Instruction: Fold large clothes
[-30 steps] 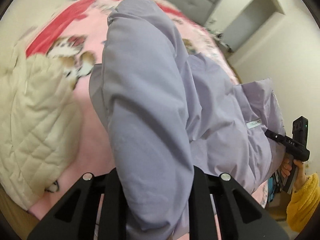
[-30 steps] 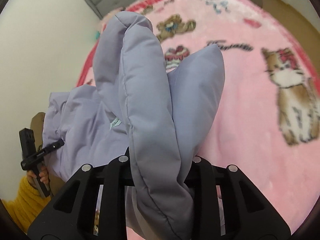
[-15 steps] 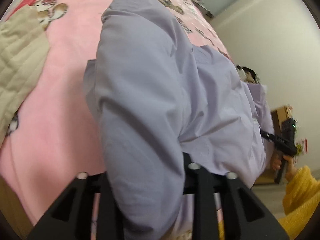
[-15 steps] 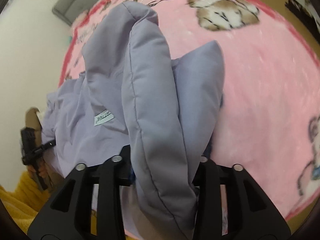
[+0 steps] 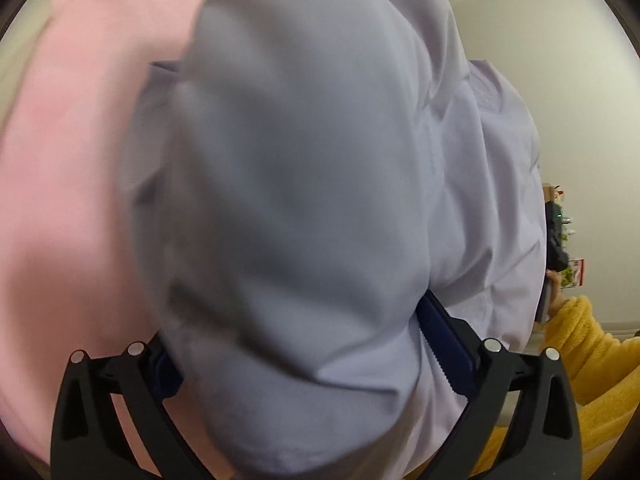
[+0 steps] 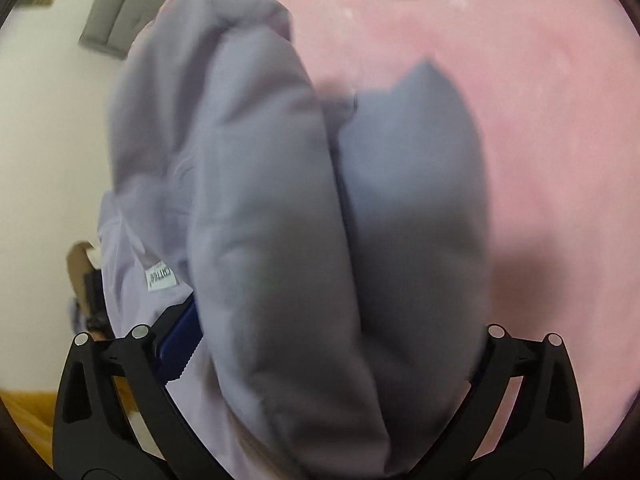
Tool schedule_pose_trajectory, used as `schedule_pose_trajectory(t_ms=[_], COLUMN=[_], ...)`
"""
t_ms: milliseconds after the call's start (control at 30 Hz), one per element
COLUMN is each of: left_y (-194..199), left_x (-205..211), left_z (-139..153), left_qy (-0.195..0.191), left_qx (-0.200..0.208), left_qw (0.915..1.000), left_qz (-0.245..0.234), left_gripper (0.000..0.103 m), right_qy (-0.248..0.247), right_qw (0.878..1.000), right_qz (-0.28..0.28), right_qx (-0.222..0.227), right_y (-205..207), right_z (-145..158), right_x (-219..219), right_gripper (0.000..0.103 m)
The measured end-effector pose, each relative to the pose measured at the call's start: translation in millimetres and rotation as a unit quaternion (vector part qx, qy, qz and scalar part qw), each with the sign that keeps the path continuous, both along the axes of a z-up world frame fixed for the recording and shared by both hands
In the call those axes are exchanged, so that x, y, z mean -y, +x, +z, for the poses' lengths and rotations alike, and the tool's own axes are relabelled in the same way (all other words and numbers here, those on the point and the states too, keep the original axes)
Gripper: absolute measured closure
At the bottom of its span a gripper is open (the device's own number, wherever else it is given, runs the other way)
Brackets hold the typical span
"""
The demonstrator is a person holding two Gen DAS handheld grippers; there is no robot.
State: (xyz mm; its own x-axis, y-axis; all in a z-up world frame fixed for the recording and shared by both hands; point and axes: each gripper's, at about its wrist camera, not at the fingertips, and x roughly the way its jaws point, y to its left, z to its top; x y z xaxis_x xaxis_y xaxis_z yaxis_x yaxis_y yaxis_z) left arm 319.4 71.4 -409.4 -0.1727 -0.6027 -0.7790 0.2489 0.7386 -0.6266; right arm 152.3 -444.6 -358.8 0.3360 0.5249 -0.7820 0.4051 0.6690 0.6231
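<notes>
A lavender padded jacket [image 5: 312, 184] fills the left wrist view and also the right wrist view [image 6: 272, 208], bunched over the pink blanket. My left gripper [image 5: 312, 364] has its jaws spread wide with a thick fold of the jacket between them. My right gripper [image 6: 320, 360] likewise has its jaws wide with two puffy folds between them. A white label [image 6: 160, 279] shows on the jacket's lining. Both views are blurred.
The pink blanket [image 5: 68, 160] covers the bed, also in the right wrist view [image 6: 540, 120]. A grey headboard [image 6: 120, 12] stands at the far left against a white wall. My yellow sleeve [image 5: 580, 344] and the other gripper's handle [image 5: 554, 240] show at right.
Both grippers have swung down closer over the bed and their jaws have opened much wider around the jacket folds. The cream quilt has left the left view.
</notes>
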Motion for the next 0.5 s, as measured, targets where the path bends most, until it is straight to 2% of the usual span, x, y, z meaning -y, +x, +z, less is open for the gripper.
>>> schedule_pose_trajectory(t_ms=[33,100,133,167,200,267,333,367,500], left_y=[-0.6,-4.8,-7.2,-11.3,-16.1,-20.3,-27.4,-29.4,-39.8], left_x=[1.7,5.0,6.3,8.7,13.4,18.7,20.2,21.9,42.7], left_z=[-0.1,5.3,7.9,14.5,21.5,28.4,42.4,54.4,120.1], left_qy=[-0.004,-0.010,-0.013,-0.012,0.001,0.016,0.023,0.028,0.012], left_qx=[-0.002,0.007,0.014,0.026,0.041,0.054,0.052,0.064,0.147], left_qw=[1.0000,0.9999,0.9997,0.9995,0.9991,0.9983,0.9974,0.9959,0.9859], left_qz=[0.004,0.011,0.012,0.016,0.013,0.014,0.045,0.057,0.079], left_gripper=[0.006,0.027,0.043,0.053,0.057,0.070,0.078,0.082,0.084], right_qy=[-0.010,-0.037,-0.039,-0.045,-0.049,-0.058,-0.067,-0.076,-0.118], right_qw=[1.000,0.999,0.999,0.999,0.999,0.998,0.998,0.997,0.990], right_qz=[-0.002,0.006,-0.002,-0.009,-0.008,0.002,-0.005,-0.011,-0.010], right_qx=[0.003,0.010,0.009,0.009,0.012,0.015,0.009,0.012,0.073], right_y=[-0.5,-1.0,-2.7,-5.1,-6.7,-7.2,-7.6,-5.2,-7.7], right_z=[1.2,10.6,15.8,23.7,29.4,37.7,47.1,57.4,108.1], right_x=[-5.1,-16.1,-18.1,-19.9,-21.4,-22.8,-19.5,-19.1,-27.8], right_gripper=[0.008,0.030,0.037,0.048,0.055,0.061,0.065,0.068,0.072])
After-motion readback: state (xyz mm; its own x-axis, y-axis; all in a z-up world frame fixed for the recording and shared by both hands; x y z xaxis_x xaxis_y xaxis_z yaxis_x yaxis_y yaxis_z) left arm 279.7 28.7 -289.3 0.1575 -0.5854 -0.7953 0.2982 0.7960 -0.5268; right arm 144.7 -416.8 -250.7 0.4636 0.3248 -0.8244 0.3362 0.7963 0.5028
